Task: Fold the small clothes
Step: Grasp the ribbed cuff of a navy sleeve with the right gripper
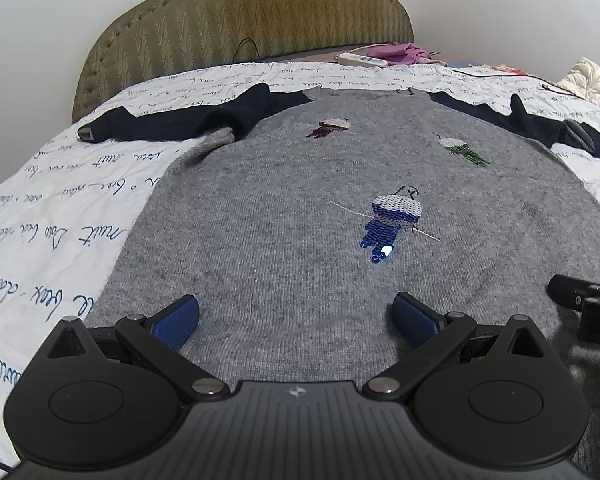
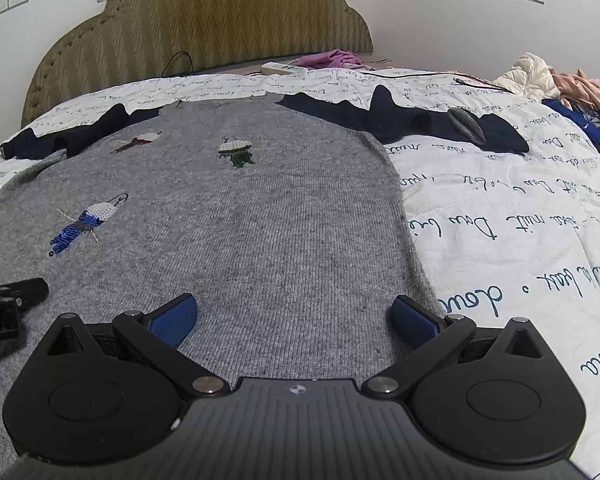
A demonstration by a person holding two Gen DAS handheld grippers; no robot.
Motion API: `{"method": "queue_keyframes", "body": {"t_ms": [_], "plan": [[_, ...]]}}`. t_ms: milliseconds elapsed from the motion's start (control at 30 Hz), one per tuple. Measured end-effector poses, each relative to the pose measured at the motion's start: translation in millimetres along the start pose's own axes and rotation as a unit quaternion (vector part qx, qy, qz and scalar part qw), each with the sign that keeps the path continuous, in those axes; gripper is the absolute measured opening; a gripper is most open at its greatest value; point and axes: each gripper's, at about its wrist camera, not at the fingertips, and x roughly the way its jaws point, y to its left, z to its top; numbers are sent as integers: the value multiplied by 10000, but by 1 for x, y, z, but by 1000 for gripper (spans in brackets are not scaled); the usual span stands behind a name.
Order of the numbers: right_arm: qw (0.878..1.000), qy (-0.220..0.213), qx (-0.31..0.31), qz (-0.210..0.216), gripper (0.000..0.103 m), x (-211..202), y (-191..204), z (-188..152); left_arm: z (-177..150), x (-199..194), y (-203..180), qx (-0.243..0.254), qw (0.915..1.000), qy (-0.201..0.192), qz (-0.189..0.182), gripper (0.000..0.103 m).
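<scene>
Dim even light, sharp, fisheye-warped edges

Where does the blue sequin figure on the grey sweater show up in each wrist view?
Left wrist view: the blue sequin figure sits right of centre, beyond the open left claw.
Right wrist view: the same figure lies at the left, beyond the open right claw.
Shared landmark: the green sequin figure, farther up the grey sweater toward the collar.

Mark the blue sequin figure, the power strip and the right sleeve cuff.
blue sequin figure [image 1: 392, 220], left wrist view, on its body.
power strip [image 2: 282, 67], right wrist view, on its white casing.
right sleeve cuff [image 2: 466, 125], right wrist view, on the grey ribbed edge.
</scene>
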Motion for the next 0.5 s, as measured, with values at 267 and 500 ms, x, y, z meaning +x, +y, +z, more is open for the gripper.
{"method": "queue_keyframes", "body": {"t_ms": [267, 500], "plan": [[9996, -38, -150, 233, 103, -6, 0, 12, 19, -1, 5, -109, 9998, 41, -166, 103], [9981, -275, -471, 287, 103, 2, -9, 46, 53, 10, -3, -253, 9990, -152, -339, 103]]}}
